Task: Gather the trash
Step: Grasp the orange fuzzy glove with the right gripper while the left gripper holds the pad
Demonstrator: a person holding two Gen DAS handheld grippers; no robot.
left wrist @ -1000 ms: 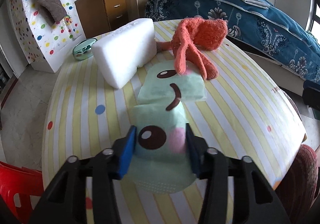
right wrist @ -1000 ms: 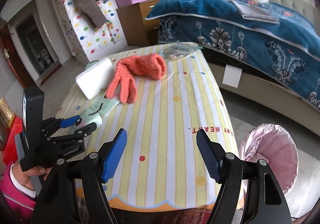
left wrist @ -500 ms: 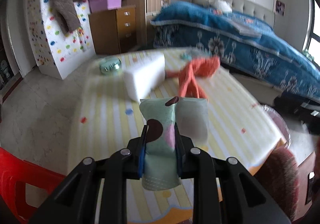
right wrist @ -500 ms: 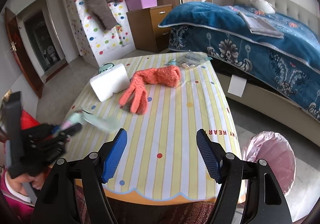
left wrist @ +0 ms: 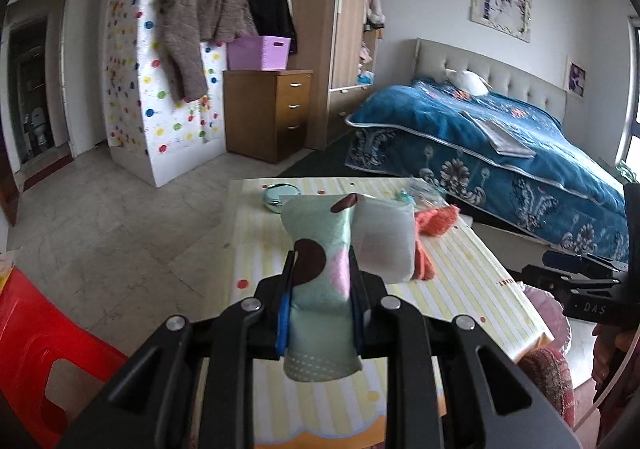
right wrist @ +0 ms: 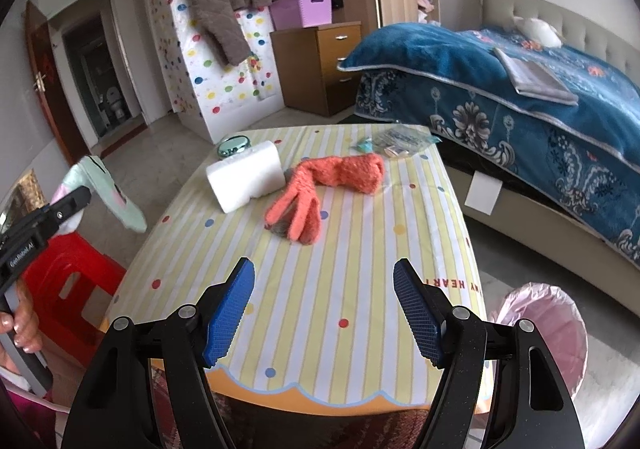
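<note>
The left gripper is clamped on a mint-green wrapper, a soft, crinkly plastic pack printed with a brown eye spot and a pink cheek, held in the air above the near edge of the striped table. Its long axis runs along the fingers, the free end pointing up and away, flopped over in the right wrist view. The right gripper stands wide apart with nothing between its textured blue pads, over the table's near edge. On the table lie a white foam block and a fuzzy orange glove.
</note>
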